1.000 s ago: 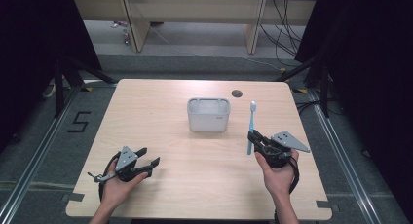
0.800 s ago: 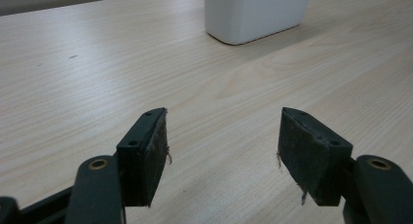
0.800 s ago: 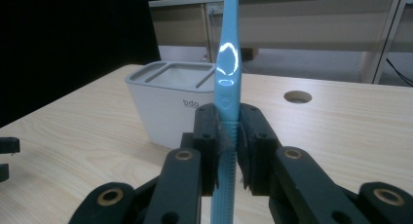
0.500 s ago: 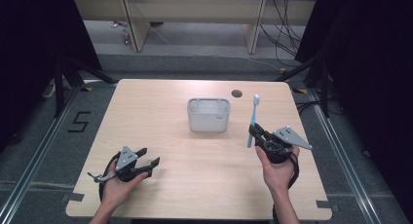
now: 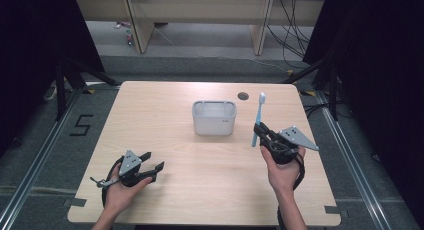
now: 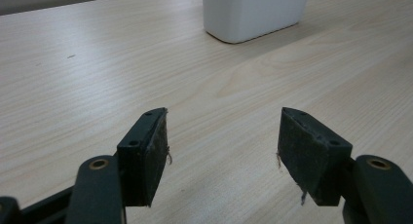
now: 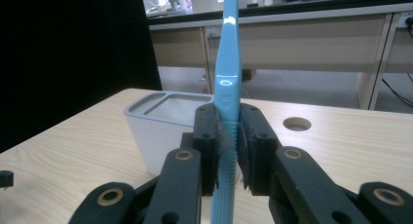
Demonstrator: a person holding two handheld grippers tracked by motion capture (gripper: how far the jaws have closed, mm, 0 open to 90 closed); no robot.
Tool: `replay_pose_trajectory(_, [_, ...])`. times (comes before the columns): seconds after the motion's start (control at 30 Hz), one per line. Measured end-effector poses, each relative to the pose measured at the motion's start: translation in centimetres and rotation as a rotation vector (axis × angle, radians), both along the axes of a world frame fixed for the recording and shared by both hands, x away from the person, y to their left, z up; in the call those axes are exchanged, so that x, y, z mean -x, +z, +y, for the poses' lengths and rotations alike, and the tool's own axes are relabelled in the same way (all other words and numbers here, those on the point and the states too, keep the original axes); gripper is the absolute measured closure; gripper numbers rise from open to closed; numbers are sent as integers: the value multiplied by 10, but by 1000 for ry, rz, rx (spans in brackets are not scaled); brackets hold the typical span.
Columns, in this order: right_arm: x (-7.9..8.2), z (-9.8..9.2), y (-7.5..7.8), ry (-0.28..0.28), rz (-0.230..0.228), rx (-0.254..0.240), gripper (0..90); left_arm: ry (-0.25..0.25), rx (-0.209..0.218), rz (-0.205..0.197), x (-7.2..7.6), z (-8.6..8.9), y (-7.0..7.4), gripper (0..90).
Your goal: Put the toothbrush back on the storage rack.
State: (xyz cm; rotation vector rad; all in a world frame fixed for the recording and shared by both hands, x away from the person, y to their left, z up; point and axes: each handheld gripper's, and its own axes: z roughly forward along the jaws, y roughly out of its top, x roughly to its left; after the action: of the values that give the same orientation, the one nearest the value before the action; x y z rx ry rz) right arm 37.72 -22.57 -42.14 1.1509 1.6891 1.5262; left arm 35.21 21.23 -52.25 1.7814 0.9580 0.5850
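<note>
Pale wood makes up the one table (image 5: 165,115), which stands on a grey floor with dark curtains at both sides and a long desk behind it. One round hole (image 5: 243,96) is cut near its far edge. One white holder (image 5: 214,118) stands a little beyond the table's middle; its open top is split into two compartments, a narrow one and a wide one. One blue toothbrush (image 5: 258,121) is clamped in the right gripper (image 5: 262,136), just to the right of the holder and apart from it. It stands nearly upright, head up, above the tabletop, and both pads press on its ribbed lower handle, as the right gripper view shows. The left gripper (image 5: 152,162) rests in the person's left hand (image 5: 120,190) near the front left corner, well apart from the holder. Its two jaws stand wide apart, with bare wood between them. Two hands and two grippers are in sight in the high view.
</note>
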Motion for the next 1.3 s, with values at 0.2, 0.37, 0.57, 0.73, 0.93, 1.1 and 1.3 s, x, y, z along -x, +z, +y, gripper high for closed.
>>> replay_pose_trajectory(0.2, [-3, 0, -1, -3, 10, -14, 792, 0, -1, 1, 0, 0, 0, 351])
replay_pose_trajectory(0.37, [-6, 2, -2, -2, 16, -24, 792, 0, 0, -1, 0, 0, 0, 352])
replay_pose_trajectory(0.57, [-8, 5, -1, -6, 17, -40, 793, 1, -1, -2, 0, 0, 0, 353])
replay_pose_trajectory(0.73, [-11, 4, 2, -3, -8, -6, 793, 0, -1, -3, 0, 0, 0, 353])
replay_pose_trajectory(0.93, [-15, 6, 4, -3, -2, -22, 793, 1, -2, -3, 0, 0, 0, 354])
replay_pose_trajectory(1.1, [-16, 7, 5, -6, -5, -29, 793, 2, -2, -5, 0, 0, 0, 355])
replay_pose_trajectory(1.3, [-19, 7, 6, -6, -5, -19, 793, 2, -2, -5, 0, 0, 0, 355])
